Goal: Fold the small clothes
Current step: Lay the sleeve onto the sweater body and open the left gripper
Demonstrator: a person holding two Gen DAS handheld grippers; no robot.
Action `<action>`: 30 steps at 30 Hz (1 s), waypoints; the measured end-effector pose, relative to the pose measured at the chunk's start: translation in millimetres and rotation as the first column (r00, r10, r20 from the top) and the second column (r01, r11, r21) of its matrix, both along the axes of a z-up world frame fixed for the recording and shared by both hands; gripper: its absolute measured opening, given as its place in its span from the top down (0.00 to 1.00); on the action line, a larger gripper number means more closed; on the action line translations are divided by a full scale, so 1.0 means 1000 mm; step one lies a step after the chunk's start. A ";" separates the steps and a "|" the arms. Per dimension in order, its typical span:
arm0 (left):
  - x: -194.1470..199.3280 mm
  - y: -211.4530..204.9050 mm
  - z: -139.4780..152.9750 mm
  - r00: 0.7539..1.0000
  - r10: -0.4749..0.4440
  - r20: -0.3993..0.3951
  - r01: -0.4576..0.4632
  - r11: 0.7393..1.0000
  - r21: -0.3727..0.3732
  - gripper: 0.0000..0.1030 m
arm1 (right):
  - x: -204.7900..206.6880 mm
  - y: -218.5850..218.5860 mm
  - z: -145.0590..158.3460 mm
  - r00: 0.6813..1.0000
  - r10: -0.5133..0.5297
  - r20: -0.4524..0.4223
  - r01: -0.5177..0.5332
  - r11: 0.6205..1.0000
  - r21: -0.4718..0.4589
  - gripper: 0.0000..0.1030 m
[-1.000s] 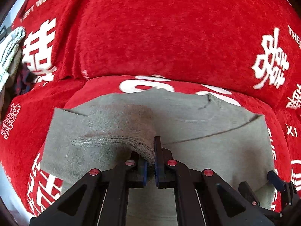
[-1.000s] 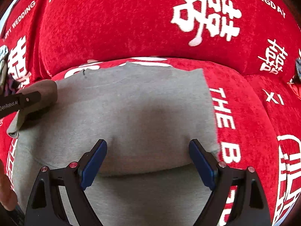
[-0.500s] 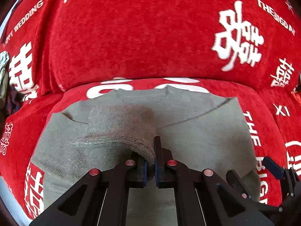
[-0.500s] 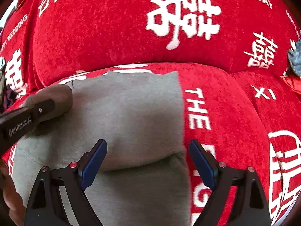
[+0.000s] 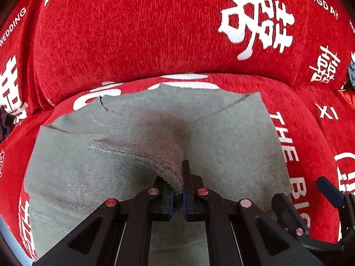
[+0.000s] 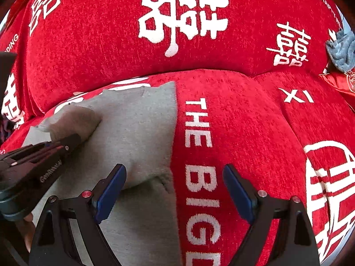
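Observation:
A grey knit garment (image 5: 221,137) lies spread on a red sofa seat; it also shows in the right wrist view (image 6: 137,133). My left gripper (image 5: 177,190) is shut on the garment's ribbed edge (image 5: 159,166) and holds it lifted over the cloth's middle. It appears from the side in the right wrist view (image 6: 66,144), carrying the folded flap. My right gripper (image 6: 174,190) is open and empty, just above the garment's right edge and the red seat. Its blue fingertips (image 5: 328,191) show at the lower right of the left wrist view.
The red sofa cover (image 6: 244,122) with white lettering forms the seat; the backrest (image 5: 155,33) rises behind. A grey-blue cloth (image 6: 342,51) and a red satin item (image 6: 339,84) lie at the far right. Other cloth lies at the far left edge (image 5: 4,122).
My left gripper has carried the ribbed edge to the right across the garment. My right gripper has moved right, from over the cloth to its right edge, still open.

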State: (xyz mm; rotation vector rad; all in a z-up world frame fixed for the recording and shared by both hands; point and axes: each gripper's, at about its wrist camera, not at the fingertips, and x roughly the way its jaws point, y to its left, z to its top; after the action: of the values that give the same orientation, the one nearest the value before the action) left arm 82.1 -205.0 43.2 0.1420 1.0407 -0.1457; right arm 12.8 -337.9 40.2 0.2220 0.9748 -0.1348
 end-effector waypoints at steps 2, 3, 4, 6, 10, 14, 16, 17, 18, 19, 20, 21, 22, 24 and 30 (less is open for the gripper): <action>0.000 -0.001 -0.003 1.000 -0.004 -0.002 0.004 1.000 0.002 0.94 | 0.000 -0.001 -0.001 1.000 -0.001 -0.001 0.001 1.000 0.003 0.13; -0.001 -0.001 -0.004 1.000 -0.006 -0.006 0.006 1.000 -0.001 0.94 | 0.000 -0.001 -0.002 1.000 -0.001 -0.004 0.001 1.000 -0.001 0.13; -0.001 0.000 -0.005 1.000 -0.006 -0.009 0.006 1.000 -0.007 0.94 | 0.000 -0.001 -0.003 1.000 0.001 -0.005 -0.001 1.000 -0.003 0.13; -0.001 0.002 -0.007 1.000 -0.012 -0.018 0.012 0.999 -0.030 0.94 | -0.001 -0.001 -0.004 1.000 0.002 -0.008 -0.002 1.000 -0.002 0.13; 0.002 0.013 -0.012 0.998 -0.034 -0.061 0.026 0.992 -0.120 0.93 | -0.001 -0.002 -0.004 1.000 -0.001 -0.008 0.001 1.000 -0.001 0.13; 0.006 0.028 -0.012 0.994 -0.048 -0.102 0.024 0.974 -0.224 0.93 | -0.001 0.000 -0.001 1.000 0.001 -0.005 -0.001 1.000 -0.013 0.12; 0.009 0.039 -0.012 0.990 -0.061 -0.130 0.020 0.955 -0.295 0.93 | -0.001 0.002 0.001 1.000 0.003 -0.003 -0.003 1.000 -0.016 0.12; 0.010 0.045 -0.012 0.987 -0.072 -0.145 0.020 0.942 -0.334 0.93 | -0.001 0.004 0.003 1.000 0.009 0.001 -0.009 1.000 -0.019 0.12; 0.011 0.052 -0.014 0.983 -0.088 -0.163 0.020 0.925 -0.379 0.93 | -0.001 0.005 0.004 1.000 0.014 0.004 -0.014 1.000 -0.022 0.12; 0.012 0.060 -0.015 0.979 -0.099 -0.178 0.014 0.904 -0.426 0.93 | 0.000 0.008 0.005 1.000 0.021 0.007 -0.021 0.999 -0.025 0.12; 0.012 0.066 -0.016 0.977 -0.104 -0.186 0.008 0.889 -0.457 0.93 | 0.000 0.010 0.006 1.000 0.027 0.009 -0.027 0.999 -0.028 0.12; 0.013 0.075 -0.019 0.972 -0.117 -0.204 -0.004 0.859 -0.512 0.93 | 0.001 0.012 0.007 0.999 0.034 0.012 -0.034 0.999 -0.031 0.12; 0.014 0.080 -0.021 0.968 -0.126 -0.216 -0.011 0.841 -0.541 0.86 | 0.001 0.014 0.008 0.999 0.040 0.014 -0.039 0.999 -0.032 0.12; 0.016 0.091 -0.028 0.957 -0.171 -0.236 -0.022 0.765 -0.644 0.32 | 0.003 0.021 0.010 0.998 0.056 0.018 -0.055 0.998 -0.035 0.12; 0.006 0.087 -0.008 0.975 -0.163 -0.154 0.035 0.788 -0.615 0.23 | 0.008 0.039 0.014 0.995 0.095 0.018 -0.094 0.994 -0.060 0.12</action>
State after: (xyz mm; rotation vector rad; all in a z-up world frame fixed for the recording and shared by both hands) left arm 87.9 -118.1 35.4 -0.4201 1.1383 -0.5983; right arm 20.5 -298.4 54.6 0.1221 0.9578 -0.0746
